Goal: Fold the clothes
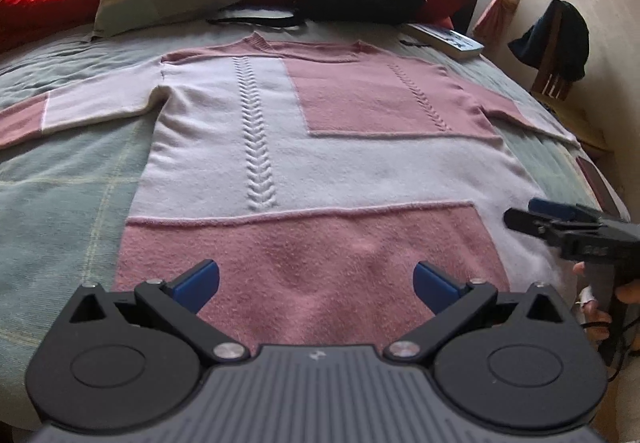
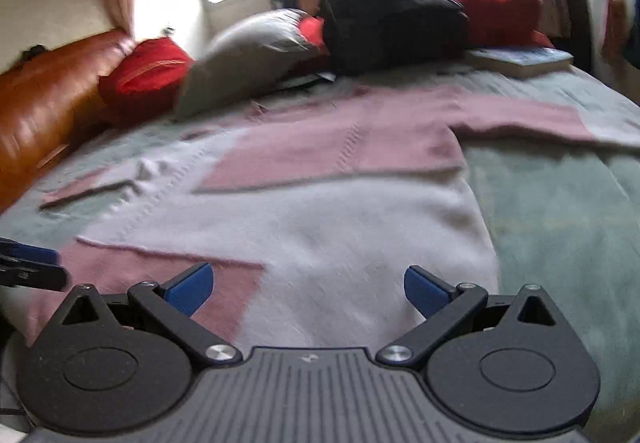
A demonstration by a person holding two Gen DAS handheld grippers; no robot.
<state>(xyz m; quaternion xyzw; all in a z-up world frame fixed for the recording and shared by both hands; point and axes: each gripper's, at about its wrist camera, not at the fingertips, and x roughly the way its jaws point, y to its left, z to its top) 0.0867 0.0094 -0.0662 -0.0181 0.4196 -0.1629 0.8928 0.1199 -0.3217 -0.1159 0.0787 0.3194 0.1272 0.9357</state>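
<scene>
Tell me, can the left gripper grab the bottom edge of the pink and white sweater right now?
Probably yes. The left gripper hangs open just over the sweater, whose pink hem lies flat on the bed below it. Nothing lies between them, and the right gripper is off to the side.

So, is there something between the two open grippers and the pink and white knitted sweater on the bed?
Nothing visible. The left gripper and right gripper both hover open over the hem of the pink and white knitted sweater, with only air between.
</scene>
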